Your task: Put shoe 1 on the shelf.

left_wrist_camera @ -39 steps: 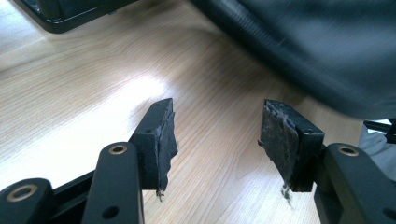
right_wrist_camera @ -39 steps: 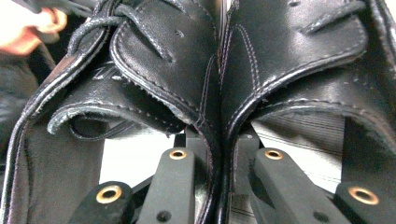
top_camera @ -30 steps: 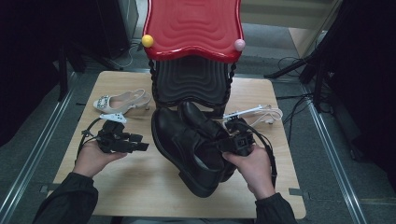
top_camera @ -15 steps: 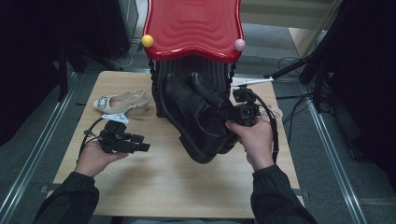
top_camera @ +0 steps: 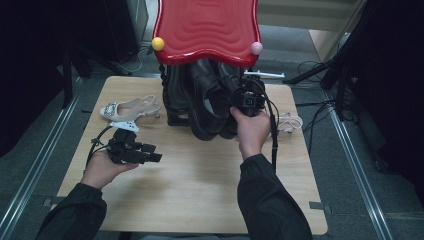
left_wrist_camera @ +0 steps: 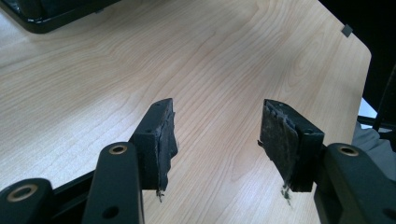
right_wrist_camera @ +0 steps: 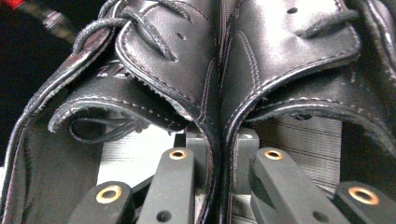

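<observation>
Dim dark surroundings, evenly lit tabletop, soft shadows, glossy sheen, sharp close-ups

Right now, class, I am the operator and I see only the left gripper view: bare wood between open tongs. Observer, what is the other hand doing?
Observer: The right tongs are shut on the touching inner walls of two black lace-up shoes, pinching the pair together.
Operator: Where is that pair?
Observer: In the high view it is held up against the front of the black rack, just below its red top. I cannot tell whether it rests on a shelf.
Operator: Anything near my own hand?
Observer: A pale slingback shoe lies on the table beyond the left tongs, beside the rack.
</observation>
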